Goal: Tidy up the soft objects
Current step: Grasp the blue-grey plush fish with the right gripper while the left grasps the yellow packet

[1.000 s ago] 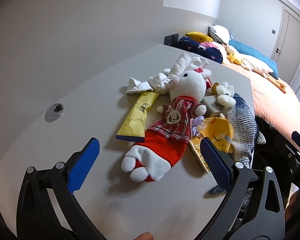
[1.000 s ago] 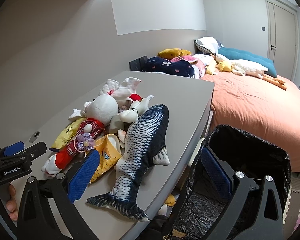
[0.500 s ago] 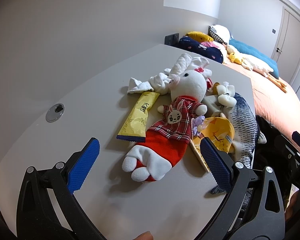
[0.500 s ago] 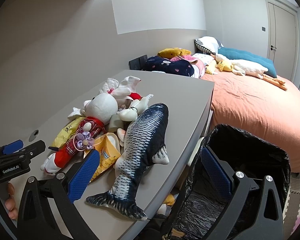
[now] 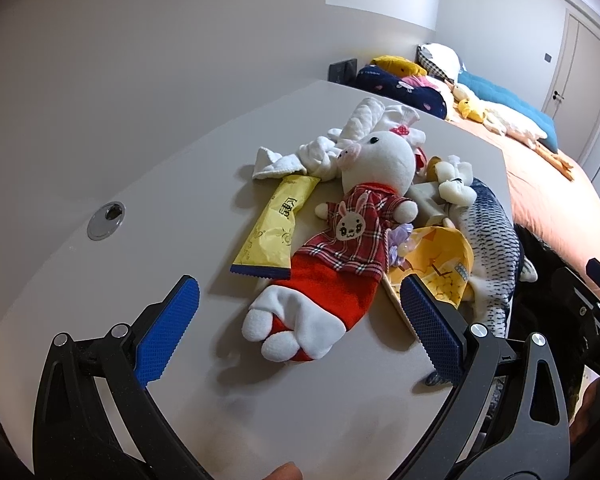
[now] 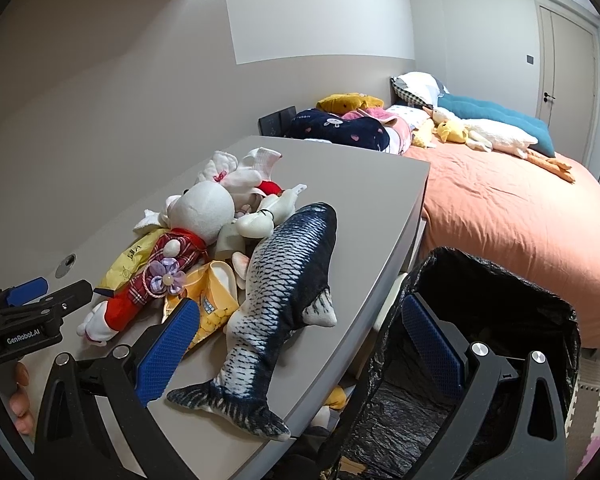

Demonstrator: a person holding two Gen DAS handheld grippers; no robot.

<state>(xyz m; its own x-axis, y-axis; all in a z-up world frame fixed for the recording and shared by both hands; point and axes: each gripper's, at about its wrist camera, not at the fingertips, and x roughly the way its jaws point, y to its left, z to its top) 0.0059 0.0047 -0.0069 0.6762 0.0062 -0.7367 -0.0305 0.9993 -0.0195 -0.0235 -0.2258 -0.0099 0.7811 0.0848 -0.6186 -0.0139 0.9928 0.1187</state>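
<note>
From the left wrist we look down on the grey counter [image 5: 148, 208], where the soft things lie in a heap toward its far right side. Our left gripper [image 5: 296, 320] hangs over the near part, jaws spread wide with nothing between them; the white feet of the rabbit [image 5: 364, 224] lie in the gap, lower down on the counter. The rabbit wears a red plaid dress and lies on its back, head away from us. A yellow packet [image 5: 276, 228] rests along its left side, touching it, and a white cloth [image 5: 300, 156] is bunched at the packet's far end. On the rabbit's other side sits a yellow pouch [image 5: 440, 260], partly hidden by the jaw, and beyond that the fish [image 5: 488, 240] runs along the counter's right edge. A metal grommet [image 5: 106, 220] is set in the counter, well apart from the heap. Part of our right gripper [image 5: 588, 320] shows at the right edge.

From the right wrist, our right gripper [image 6: 300, 344] also has its jaws spread and empty. The fish [image 6: 284, 280] lies between them in view, its tail at the counter's near edge. The rabbit [image 6: 180, 248] and pouch [image 6: 212, 300] lie left of it. A black-lined bin [image 6: 496, 336] stands beside the counter, below its edge, and the bed [image 6: 520, 220] lies behind. Our left gripper [image 6: 28, 312] shows at far left, a hand [image 6: 20, 400] beneath it.
</note>
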